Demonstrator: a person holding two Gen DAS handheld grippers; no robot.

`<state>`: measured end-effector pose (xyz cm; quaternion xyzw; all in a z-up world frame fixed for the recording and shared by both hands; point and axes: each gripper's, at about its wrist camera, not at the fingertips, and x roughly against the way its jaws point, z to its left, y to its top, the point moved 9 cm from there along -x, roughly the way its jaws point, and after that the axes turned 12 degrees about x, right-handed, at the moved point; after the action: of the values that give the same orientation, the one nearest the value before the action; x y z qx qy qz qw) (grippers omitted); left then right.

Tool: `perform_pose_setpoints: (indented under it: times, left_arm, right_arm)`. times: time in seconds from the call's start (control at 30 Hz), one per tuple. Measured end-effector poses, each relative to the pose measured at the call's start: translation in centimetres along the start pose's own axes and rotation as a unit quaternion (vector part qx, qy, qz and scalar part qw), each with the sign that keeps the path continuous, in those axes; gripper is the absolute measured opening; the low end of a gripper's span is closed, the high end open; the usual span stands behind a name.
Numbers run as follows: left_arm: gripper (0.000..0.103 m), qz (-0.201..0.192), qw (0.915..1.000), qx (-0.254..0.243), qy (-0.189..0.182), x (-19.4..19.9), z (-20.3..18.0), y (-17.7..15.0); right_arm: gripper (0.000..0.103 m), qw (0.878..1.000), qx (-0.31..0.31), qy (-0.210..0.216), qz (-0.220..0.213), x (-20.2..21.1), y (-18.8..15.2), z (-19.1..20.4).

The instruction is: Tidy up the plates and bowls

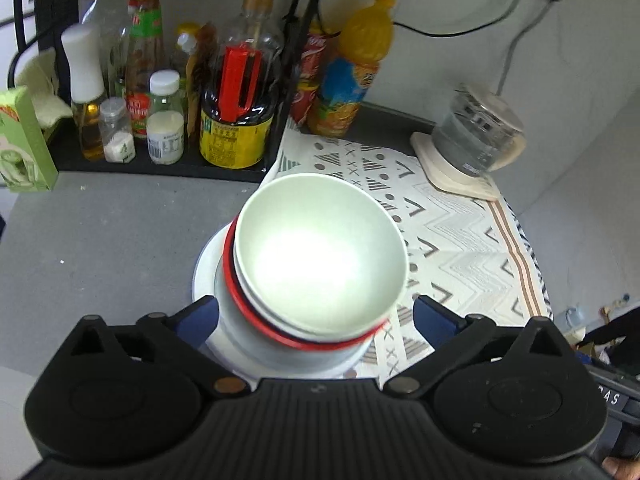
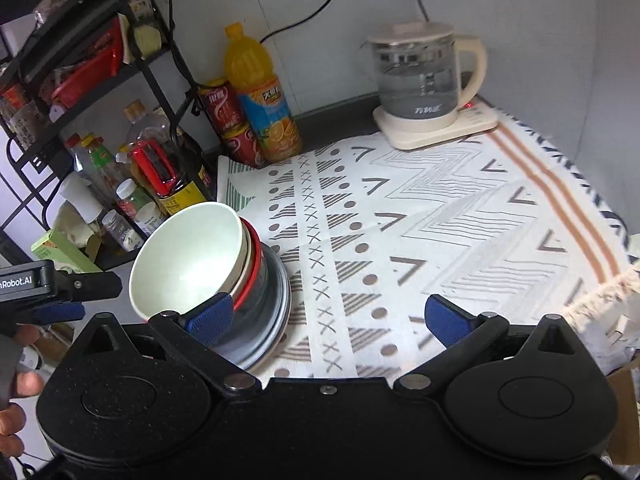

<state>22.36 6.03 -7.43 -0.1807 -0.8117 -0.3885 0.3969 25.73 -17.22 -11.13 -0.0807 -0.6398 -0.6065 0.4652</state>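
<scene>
A stack of dishes stands at the edge of the patterned cloth: a pale green bowl on top, a white bowl and a red-rimmed bowl under it, on white plates. The stack also shows in the right wrist view, with the green bowl tilted and the plates below. My left gripper is open, its blue pads either side of the stack's near edge. My right gripper is open and empty over the cloth, its left pad just in front of the stack.
A black rack with sauce and oil bottles stands behind the stack. An orange juice bottle and red cans are at the wall. A glass kettle sits on its base at the far right. A green box is at left.
</scene>
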Motion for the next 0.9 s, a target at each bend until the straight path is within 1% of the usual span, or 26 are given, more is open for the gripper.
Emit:
perform_pose_setpoints:
  times: [0.33,0.4,0.67,0.83,0.9]
  left_arm:
    - [0.102,-0.018,0.9994,-0.022,-0.017,5.0,0.6,-4.3]
    - [0.102,-0.027,0.9991,-0.031,-0.014,6.0,0.8,-5.0]
    - [0.102,-0.034,0.9982,-0.043,-0.024,8.6,1.5,-7.5]
    - [0.102,-0.051,0.9968,-0.053,-0.032,10.4,1.6,-8.7]
    - [0.102,-0.048,0.9968,-0.055,-0.033,10.7,1.7,-9.1]
  right_arm:
    - [0.103,0.999,-0.004,-0.009,-0.030,5.6,-3.5,1.6]
    - [0.103,0.999,-0.004,-0.010,-0.032,6.4,-4.2,1.9]
    - [0.103,0.999,-0.003,-0.010,-0.042,9.0,-6.2,2.9]
    - [0.103,0.999,0.000,-0.012,-0.049,10.4,-7.1,3.2]
    - [0.103,0.999,0.002,-0.016,-0.050,10.8,-7.4,3.3]
